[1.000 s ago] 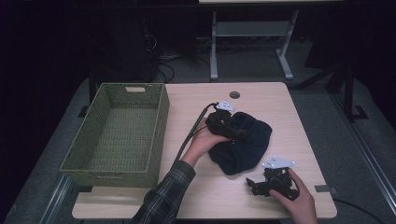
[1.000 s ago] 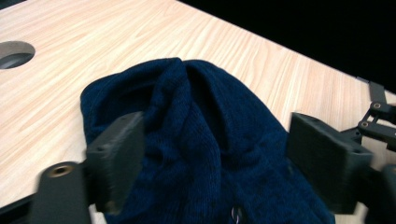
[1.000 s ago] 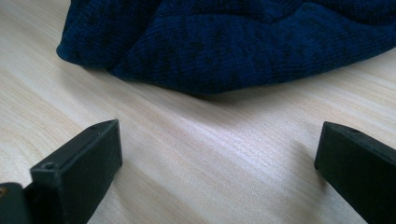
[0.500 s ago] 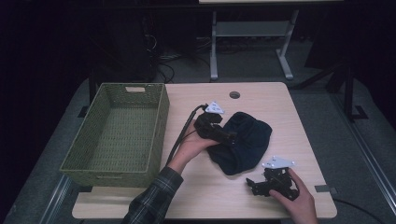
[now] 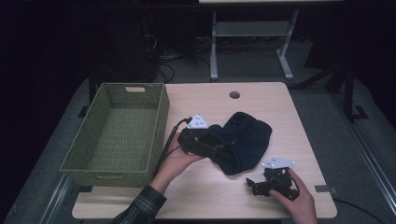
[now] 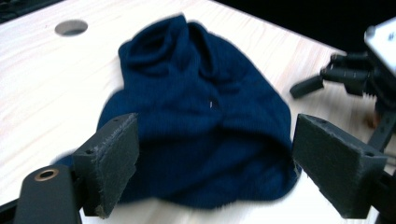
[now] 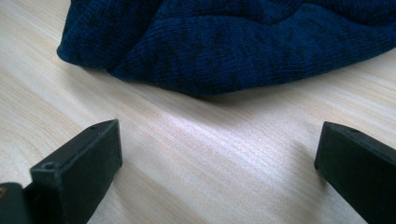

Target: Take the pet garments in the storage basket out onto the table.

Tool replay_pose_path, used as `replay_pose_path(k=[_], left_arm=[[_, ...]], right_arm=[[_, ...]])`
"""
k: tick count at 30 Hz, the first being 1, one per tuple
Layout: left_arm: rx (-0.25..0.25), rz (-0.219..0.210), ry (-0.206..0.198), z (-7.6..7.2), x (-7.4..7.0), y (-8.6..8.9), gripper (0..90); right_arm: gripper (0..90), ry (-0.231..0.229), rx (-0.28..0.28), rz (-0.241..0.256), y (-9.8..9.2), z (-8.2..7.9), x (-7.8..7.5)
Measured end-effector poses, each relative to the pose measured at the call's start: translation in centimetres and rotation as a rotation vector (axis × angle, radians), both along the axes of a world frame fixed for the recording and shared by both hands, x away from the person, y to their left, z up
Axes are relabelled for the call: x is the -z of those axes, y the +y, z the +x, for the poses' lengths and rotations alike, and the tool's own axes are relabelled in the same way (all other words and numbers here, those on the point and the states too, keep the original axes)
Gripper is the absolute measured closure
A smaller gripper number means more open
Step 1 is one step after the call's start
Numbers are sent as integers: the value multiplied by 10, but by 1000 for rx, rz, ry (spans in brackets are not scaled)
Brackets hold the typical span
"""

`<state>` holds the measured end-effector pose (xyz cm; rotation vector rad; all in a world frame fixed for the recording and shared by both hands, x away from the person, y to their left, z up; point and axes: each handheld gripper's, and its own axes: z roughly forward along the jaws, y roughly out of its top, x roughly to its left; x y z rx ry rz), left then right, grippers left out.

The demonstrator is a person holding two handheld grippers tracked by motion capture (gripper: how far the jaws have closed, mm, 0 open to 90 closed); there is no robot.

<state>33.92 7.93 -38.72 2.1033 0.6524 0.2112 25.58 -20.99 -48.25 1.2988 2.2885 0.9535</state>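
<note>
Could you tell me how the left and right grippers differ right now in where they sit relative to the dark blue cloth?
The left gripper has its jaws either side of the dark blue cloth's edge; the right gripper rests apart from it, over bare table. The left is at the cloth's basket side, the right nearer the person. Both are open.

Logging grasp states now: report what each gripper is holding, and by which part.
Nothing is held. The left gripper stands open around the near edge of the dark blue knit cloth; the right gripper is open over bare table.

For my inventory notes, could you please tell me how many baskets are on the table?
1. The green woven basket sits on the table's left side, beside the left claw; nothing visible hides another.
</note>
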Motion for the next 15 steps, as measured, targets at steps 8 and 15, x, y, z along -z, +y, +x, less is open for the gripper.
replay_pose_path(k=[8,15], left_arm=[[-44,22,-24,-23,20,23,146],[-54,67,-2,-40,45,32,145]], right_arm=[[4,0,0,0,0,0,0],[4,2,1,0,0,0,0]])
